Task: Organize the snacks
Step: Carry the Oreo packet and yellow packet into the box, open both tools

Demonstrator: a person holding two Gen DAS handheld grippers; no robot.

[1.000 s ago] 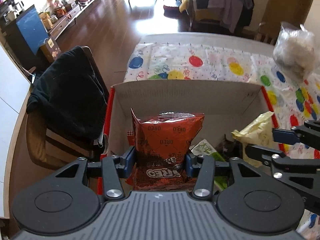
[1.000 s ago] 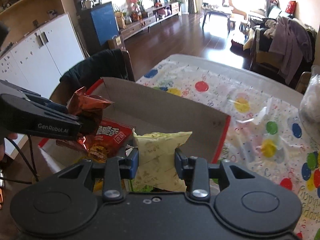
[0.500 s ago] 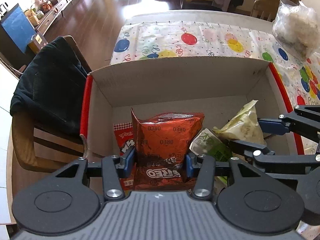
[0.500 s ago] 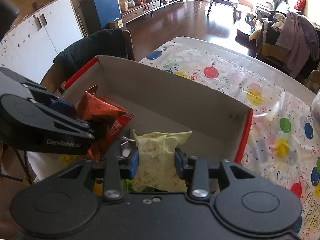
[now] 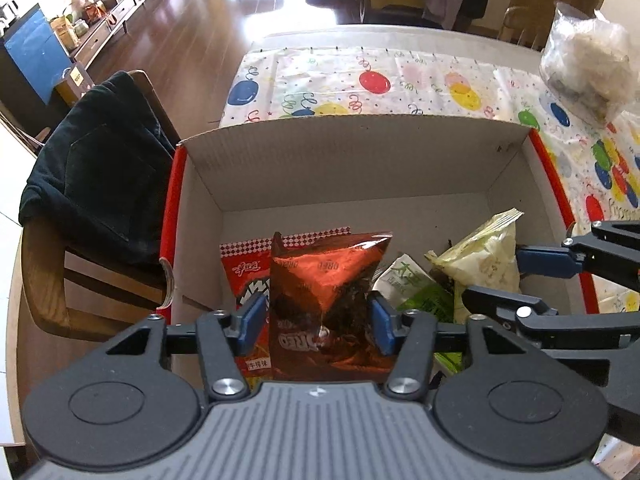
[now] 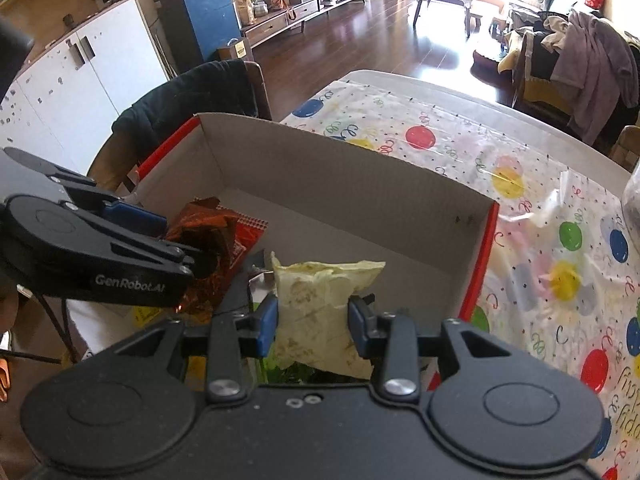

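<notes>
An open cardboard box with red outer sides stands on the table. My left gripper reaches into its near left part, and its jaws are opening. The shiny red Oreo bag stands between the blue pads, with a slight gap at the left pad. It leans on a red checked snack pack lying on the box floor. My right gripper is shut on a pale yellow snack bag, held low inside the box over a green pack.
A balloon-print cloth covers the table beyond the box. A clear plastic bag sits at the far right. A wooden chair draped with a dark garment stands left of the box. The box's far half shows bare floor.
Both grippers sank deeper into the box with their bags. The left jaws have spread, and the Oreo bag has slackened and dropped between the pads.
</notes>
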